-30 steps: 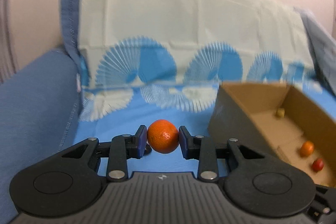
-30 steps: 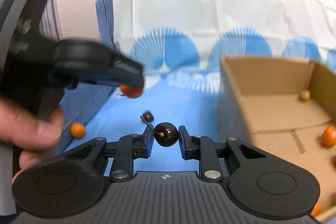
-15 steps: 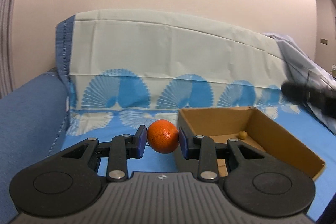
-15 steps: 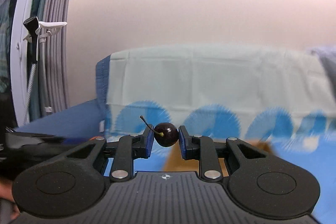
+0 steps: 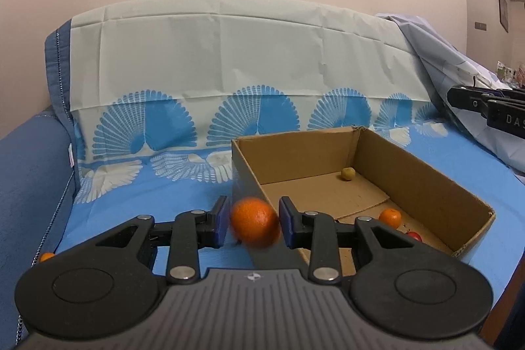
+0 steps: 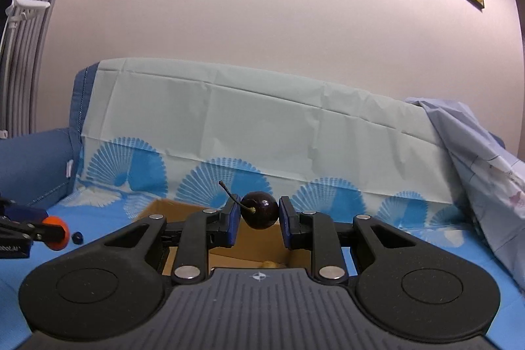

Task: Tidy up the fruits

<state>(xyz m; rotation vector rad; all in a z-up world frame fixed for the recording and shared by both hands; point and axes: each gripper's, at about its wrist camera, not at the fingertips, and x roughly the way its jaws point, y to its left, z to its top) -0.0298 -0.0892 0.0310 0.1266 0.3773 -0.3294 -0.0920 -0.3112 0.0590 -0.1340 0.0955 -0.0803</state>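
The orange (image 5: 255,226), slightly blurred, sits between the pads of my left tool (image 5: 252,225), which pinches it at the near left corner of the cardboard box (image 5: 426,186) on the blue sofa cover (image 5: 147,186). My right tool (image 6: 257,215) is pinched on a dark cherry (image 6: 259,214), stem up to the left, with the box just beyond it. Inside the box I see a small orange fruit (image 5: 390,217), a red one (image 5: 414,236) and a yellowish one (image 5: 347,173).
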